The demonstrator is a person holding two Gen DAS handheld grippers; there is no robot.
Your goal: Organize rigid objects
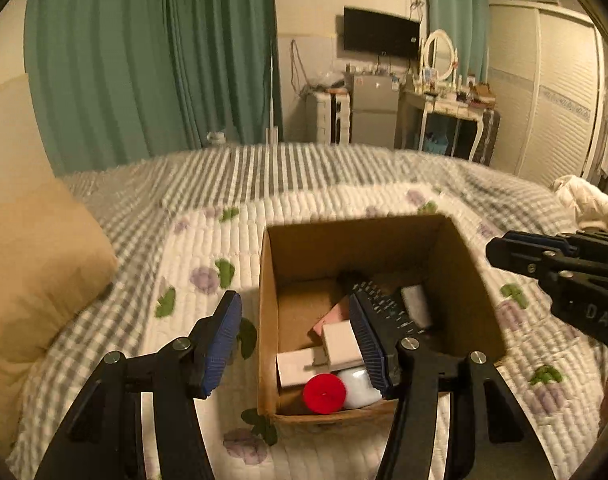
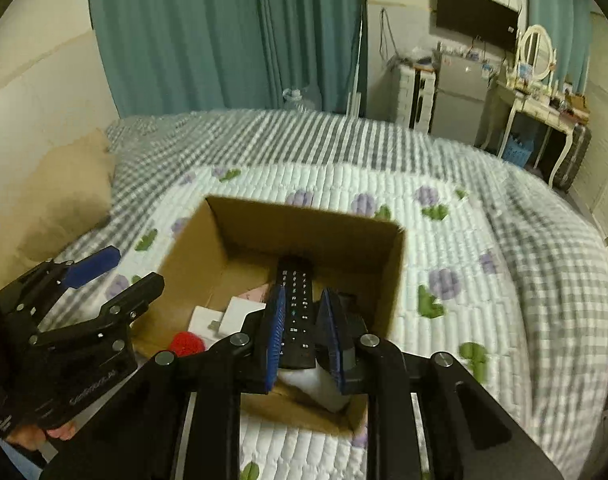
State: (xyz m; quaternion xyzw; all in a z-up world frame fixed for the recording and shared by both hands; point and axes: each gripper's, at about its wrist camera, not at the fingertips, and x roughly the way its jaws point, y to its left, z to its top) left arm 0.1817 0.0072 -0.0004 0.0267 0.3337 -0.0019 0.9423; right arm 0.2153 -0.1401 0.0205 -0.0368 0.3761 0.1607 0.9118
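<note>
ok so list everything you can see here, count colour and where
cardboard box: 1, brown, open, on the quilt
remote: 1, black, inside the box
red round thing: 1, red, box near corner
white blocks: about 2, white, box floor
white container: 1, white, beside the red round thing
quilt: 1, white, purple flowers, grey check border
pillow: 1, tan, left of the box
curtains: green, far wall
left gripper: 1, black with blue pads, open
right gripper: 1, same colours, remote between its pads
</note>
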